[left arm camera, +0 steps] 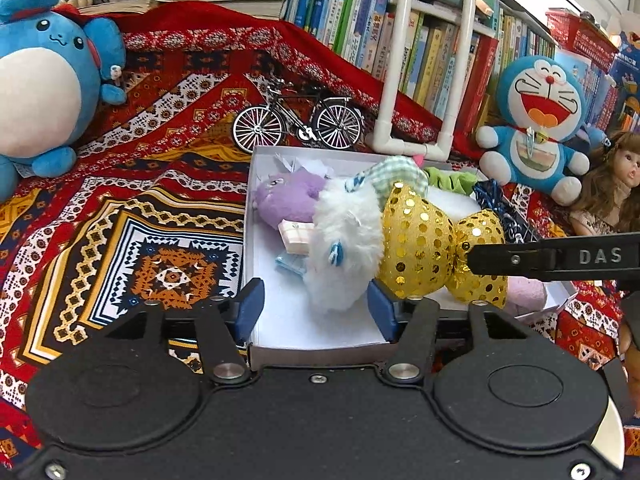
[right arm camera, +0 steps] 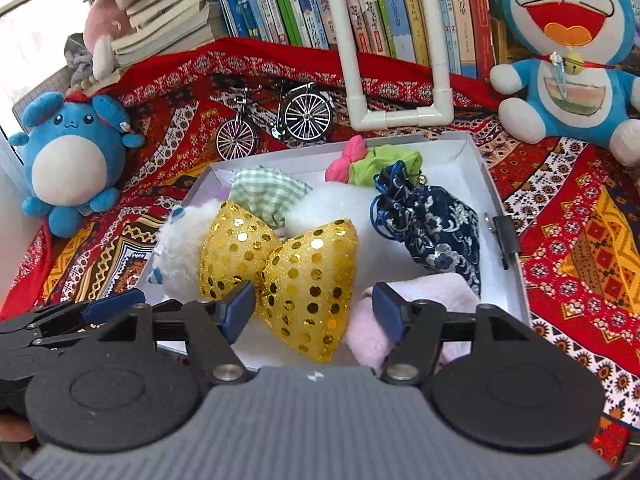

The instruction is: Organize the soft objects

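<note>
While both tools hover at the near rim: a white box (right arm camera: pixel 496 200) of soft things sits on the patterned cloth surface (left arm camera: pixel 120 208).
Task's thing: gold sequinned bow (right arm camera: pixel 280 272), lying inside the box atop a white fluffy toy (left arm camera: pixel 344 236) and beside a pink cloth (right arm camera: pixel 368 328).
Right hand-held gripper (right arm camera: pixel 314 312): fingers spread, nothing held; the bow's near lobe lies directly ahead, between its blue pads (right arm camera: pixel 240 304).
Left hand-held gripper (left arm camera: pixel 316 312): likewise released and empty, facing the fluffy toy; the bow lies ahead and to its right.
Long axis: the bow runs roughly crosswise to the right tool's reach, knot at centre, slightly left of its midline.
Nearer hand: the right, by my judgement.
Also in the box: navy brocade pouch (right arm camera: pixel 436 224), green checked fabric (right arm camera: pixel 264 192), purple plush (left arm camera: pixel 288 196).
</note>
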`<move>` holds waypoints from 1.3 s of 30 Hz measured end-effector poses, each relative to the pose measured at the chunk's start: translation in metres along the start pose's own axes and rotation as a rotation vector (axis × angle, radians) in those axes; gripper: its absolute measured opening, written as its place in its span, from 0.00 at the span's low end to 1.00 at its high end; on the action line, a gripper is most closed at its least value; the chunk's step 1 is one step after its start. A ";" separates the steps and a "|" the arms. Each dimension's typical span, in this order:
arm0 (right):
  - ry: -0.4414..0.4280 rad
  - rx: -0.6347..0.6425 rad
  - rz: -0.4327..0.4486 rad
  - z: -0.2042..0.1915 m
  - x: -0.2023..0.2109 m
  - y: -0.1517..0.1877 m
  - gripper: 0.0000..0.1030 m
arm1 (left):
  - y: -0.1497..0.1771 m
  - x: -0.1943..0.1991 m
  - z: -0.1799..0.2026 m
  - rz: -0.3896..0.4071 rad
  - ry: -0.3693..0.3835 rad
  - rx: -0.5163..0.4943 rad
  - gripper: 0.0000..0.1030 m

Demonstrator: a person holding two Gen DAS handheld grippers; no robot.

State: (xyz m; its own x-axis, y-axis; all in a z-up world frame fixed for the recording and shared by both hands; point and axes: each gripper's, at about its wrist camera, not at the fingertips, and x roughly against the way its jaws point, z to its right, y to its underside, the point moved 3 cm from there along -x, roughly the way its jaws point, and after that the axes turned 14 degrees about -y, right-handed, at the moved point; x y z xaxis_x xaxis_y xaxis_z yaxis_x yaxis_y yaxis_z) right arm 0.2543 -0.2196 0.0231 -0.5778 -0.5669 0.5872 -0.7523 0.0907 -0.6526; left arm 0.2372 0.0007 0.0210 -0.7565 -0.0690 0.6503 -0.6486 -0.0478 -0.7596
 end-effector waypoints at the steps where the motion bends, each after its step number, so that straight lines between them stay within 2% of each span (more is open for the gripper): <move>1: -0.001 0.000 0.004 0.000 0.002 0.000 0.77 | 0.000 0.001 -0.001 0.001 0.004 0.005 0.57; 5: 0.003 -0.003 0.018 0.000 0.010 0.001 0.80 | -0.002 0.009 -0.001 0.011 0.007 0.017 0.66; 7: 0.008 -0.004 0.028 0.000 0.014 0.001 0.82 | -0.002 0.013 -0.002 0.025 -0.001 0.019 0.76; 8: 0.008 -0.006 0.035 0.000 0.016 0.001 0.83 | -0.003 0.016 -0.002 0.037 -0.005 0.020 0.78; 13: 0.011 0.004 0.085 0.000 0.030 0.000 0.88 | -0.007 0.026 -0.006 0.063 -0.015 0.029 0.79; 17: 0.003 0.011 0.157 -0.001 0.047 -0.002 1.00 | -0.009 0.036 -0.013 0.079 -0.011 0.044 0.84; 21: -0.014 0.022 0.223 -0.004 0.070 -0.004 1.00 | -0.007 0.056 -0.017 0.118 0.004 0.026 0.87; 25: 0.005 0.083 0.302 -0.015 0.099 0.002 1.00 | 0.000 0.087 -0.019 0.187 0.029 -0.009 0.91; 27: 0.014 0.124 0.356 -0.021 0.116 0.010 1.00 | 0.007 0.106 -0.019 0.228 0.044 -0.027 0.97; 33: 0.056 0.201 0.500 -0.036 0.157 0.046 1.00 | 0.038 0.157 -0.018 0.359 0.053 -0.098 0.98; 36: 0.090 0.243 0.544 -0.044 0.168 0.069 1.00 | 0.059 0.171 -0.015 0.369 0.047 -0.131 0.98; 39: 0.101 0.247 0.555 -0.048 0.172 0.092 1.00 | 0.079 0.174 -0.014 0.327 0.041 -0.117 0.99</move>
State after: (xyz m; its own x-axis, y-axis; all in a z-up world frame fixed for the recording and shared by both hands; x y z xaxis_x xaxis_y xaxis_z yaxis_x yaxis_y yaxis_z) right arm 0.0703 -0.2696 0.0870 -0.8983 -0.4082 0.1627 -0.2421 0.1507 -0.9585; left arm 0.0532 -0.0007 0.0737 -0.9271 -0.0211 0.3742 -0.3746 0.0851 -0.9233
